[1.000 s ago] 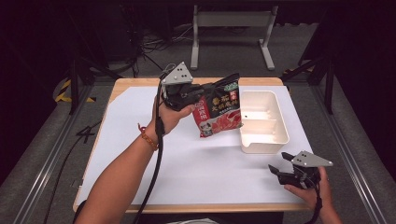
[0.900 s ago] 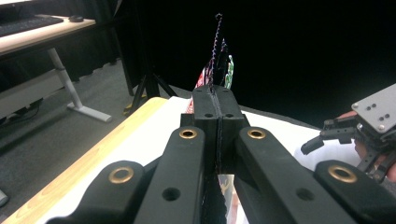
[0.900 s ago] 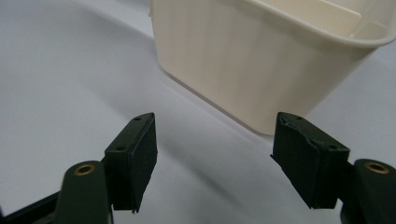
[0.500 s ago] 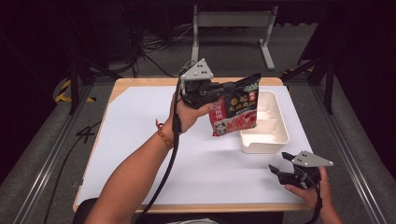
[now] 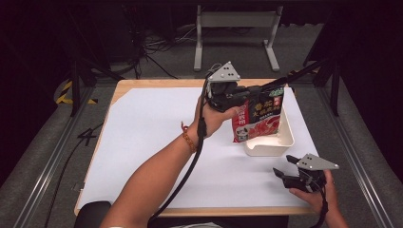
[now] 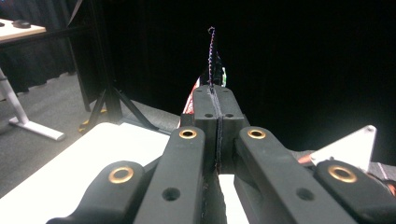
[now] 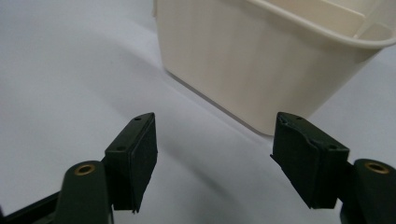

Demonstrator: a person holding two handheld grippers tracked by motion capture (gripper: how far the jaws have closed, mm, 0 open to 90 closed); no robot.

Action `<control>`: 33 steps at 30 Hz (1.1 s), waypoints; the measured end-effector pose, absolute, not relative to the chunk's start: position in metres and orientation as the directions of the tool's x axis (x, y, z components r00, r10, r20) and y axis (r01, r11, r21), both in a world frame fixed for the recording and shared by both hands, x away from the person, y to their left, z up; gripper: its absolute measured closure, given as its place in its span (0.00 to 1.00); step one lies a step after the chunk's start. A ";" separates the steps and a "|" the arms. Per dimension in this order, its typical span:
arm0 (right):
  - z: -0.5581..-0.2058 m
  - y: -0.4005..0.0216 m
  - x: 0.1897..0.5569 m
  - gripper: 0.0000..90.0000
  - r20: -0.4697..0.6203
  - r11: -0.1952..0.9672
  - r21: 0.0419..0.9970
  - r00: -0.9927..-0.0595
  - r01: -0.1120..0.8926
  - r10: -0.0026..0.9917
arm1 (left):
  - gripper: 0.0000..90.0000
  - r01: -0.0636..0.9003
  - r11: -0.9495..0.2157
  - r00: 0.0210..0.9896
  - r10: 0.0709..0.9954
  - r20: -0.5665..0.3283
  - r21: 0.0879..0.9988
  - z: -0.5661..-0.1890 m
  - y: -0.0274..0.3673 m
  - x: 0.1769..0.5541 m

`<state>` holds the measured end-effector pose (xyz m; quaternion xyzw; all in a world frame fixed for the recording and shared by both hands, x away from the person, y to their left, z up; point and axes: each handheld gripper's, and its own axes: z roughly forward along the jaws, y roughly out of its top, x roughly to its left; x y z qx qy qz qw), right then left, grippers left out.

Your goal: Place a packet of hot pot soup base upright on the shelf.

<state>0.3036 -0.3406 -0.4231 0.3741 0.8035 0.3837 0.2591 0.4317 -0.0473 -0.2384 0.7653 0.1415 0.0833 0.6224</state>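
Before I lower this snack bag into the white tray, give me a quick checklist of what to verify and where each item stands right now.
1. Grip on the snack bag: ok. The left gripper is shut on the bag's sealed top edge.
2. Bag off the table: ok, it hangs from the gripper.
3. Bag over the white tray: ok, it hangs in front of the tray's left part in the high view.
4. Tray space free: cannot tell, the bag hides much of the inside.
5. Right gripper out of the way: ok, open, resting near the table edge, short of the tray.
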 end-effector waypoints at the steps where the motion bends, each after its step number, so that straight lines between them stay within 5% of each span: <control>1: -0.423 -0.341 0.303 0.34 -0.127 0.424 0.811 -0.587 0.402 0.800 | 1.00 0.121 -0.175 0.946 0.318 -0.061 0.977 -0.240 -0.050 0.433; 33: -0.426 -0.339 0.304 0.35 -0.124 0.436 0.803 -0.602 0.406 0.789 | 1.00 0.150 -0.150 0.951 0.292 -0.102 0.977 -0.245 -0.112 0.449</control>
